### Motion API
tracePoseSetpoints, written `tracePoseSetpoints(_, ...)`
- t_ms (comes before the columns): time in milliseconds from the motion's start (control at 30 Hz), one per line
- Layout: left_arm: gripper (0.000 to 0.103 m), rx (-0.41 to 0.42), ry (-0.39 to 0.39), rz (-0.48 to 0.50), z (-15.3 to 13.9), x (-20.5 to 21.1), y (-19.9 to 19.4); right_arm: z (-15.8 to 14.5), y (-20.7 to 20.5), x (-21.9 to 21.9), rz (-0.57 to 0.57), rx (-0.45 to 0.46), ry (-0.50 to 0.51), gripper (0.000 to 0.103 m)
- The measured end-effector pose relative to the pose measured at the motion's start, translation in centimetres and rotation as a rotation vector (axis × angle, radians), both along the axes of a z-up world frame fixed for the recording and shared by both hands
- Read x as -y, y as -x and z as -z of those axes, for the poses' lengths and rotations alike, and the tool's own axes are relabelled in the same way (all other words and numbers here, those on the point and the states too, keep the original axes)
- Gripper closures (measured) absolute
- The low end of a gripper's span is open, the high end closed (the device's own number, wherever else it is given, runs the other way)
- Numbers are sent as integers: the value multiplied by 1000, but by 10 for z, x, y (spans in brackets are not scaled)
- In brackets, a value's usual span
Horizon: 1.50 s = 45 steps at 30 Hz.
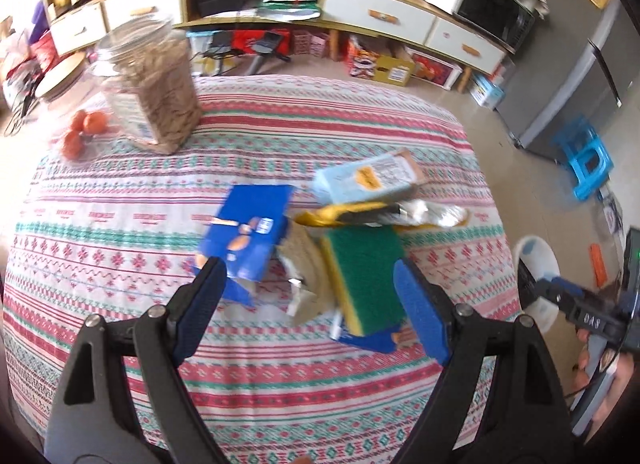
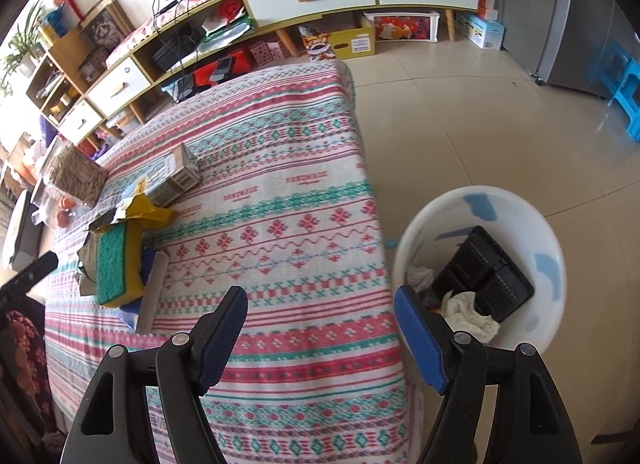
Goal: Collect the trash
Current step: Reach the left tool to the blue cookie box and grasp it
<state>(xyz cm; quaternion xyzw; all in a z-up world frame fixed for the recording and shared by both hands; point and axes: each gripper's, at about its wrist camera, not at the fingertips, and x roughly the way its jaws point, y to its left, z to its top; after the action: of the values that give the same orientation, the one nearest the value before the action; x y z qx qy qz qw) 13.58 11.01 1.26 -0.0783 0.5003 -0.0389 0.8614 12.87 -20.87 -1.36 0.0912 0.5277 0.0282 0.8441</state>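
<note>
Both tools hang spread and empty: the left tool (image 1: pixel 308 304) over the trash pile (image 1: pixel 320 240) on the table (image 1: pixel 120 223), the right tool (image 2: pixel 320 324) beside the bin (image 2: pixel 556 264). Judged next: pinch a piece, likely the sponge (image 1: pixel 364 276), and carry it binward.

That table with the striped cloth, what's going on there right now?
A person with a gripper in each hand is clearing trash off the table. The left gripper is open above a pile: a sponge, a blue box, a light blue carton and a yellow wrapper. The right gripper is open and empty at the table's edge, next to a white bin on the floor that already holds a black tray and crumpled tissues.
</note>
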Motion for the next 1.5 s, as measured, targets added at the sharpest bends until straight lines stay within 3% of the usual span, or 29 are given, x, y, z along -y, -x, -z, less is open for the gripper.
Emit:
tracePoseSetpoints(300,18,-89,41,-92,35,-48,-30,5,-13,-41,-61,-6,-8,25)
tracePoseSetpoints(500,18,-172,104,-45,52,-59,-38,4,-16,-66,-105,1,-5,25)
tracePoseSetpoints(633,18,-170,128,2,45,-66,-38,3,-15,-77,-132,4,-1,25)
tracePoseSetpoints(1000,24,-227,80,113,61,-53,-43,1,-9,-109,-220,21,40,25)
tracePoseSetpoints(1133,31,-229,81,109,67,-48,-50,3,-10,-115,-231,18,42,25)
tracePoseSetpoints(1500,35,-197,28,68,66,-56,-40,2,-11,-129,-252,46,32,25)
